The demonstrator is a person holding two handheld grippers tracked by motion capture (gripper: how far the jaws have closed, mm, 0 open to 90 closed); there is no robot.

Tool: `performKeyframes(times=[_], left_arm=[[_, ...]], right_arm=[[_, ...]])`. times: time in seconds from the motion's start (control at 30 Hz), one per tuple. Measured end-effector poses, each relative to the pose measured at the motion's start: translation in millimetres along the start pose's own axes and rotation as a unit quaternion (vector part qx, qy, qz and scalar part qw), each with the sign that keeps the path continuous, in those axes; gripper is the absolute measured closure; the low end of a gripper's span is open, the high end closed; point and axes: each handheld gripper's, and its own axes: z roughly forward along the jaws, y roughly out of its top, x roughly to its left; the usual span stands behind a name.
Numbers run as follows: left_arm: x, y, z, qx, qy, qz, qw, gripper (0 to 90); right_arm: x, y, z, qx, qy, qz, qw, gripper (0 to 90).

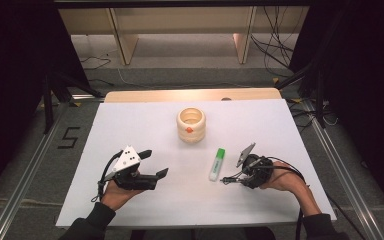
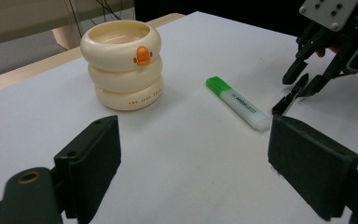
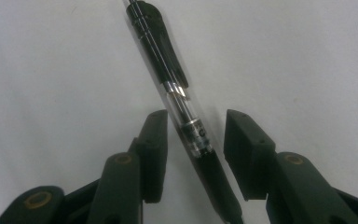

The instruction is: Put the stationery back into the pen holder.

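the right gripper (image 3: 193, 140) has its fingers spread around a black clear-barrelled pen (image 3: 177, 102) lying on the white tabletop (image 1: 145, 130), untouched; the high view adds the left gripper (image 1: 152, 165), fingers spread, empty.

On the white table (image 1: 130, 125), the right gripper (image 1: 237, 170) hovers beside a green highlighter (image 1: 217, 164).

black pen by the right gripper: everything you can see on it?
The pen is a slim retractable type: black rubbery grip section, clear plastic barrel showing the refill and a small printed label, black rear end. It lies flat on the white table, right of the green highlighter. It sits between the right gripper's jaws; the left pad looks close or just touching, the right pad stands clear of it.
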Motion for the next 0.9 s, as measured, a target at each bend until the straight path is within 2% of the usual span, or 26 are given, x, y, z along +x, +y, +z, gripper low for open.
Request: performKeyframes(times=[0.33,0.5,0.9], left_arm=[[-0.9,0.0,1.2,0.001,-0.001,0.001,1.0000,16.5],[-1.8,0.1,1.8,0.001,-0.002,0.001,1.0000,16.5],[-2.0,0.1,1.9,0.001,-0.003,0.002,1.0000,16.5]], right_arm=[[-0.6,2.6,3.0,0.015,0.005,-0.006,0.9999,66.0],[-1.0,7.4,3.2,0.033,0.011,-0.026,0.9991,68.7],[1.6,9.3,3.8,0.035,0.010,-0.045,0.9983,72.1]])
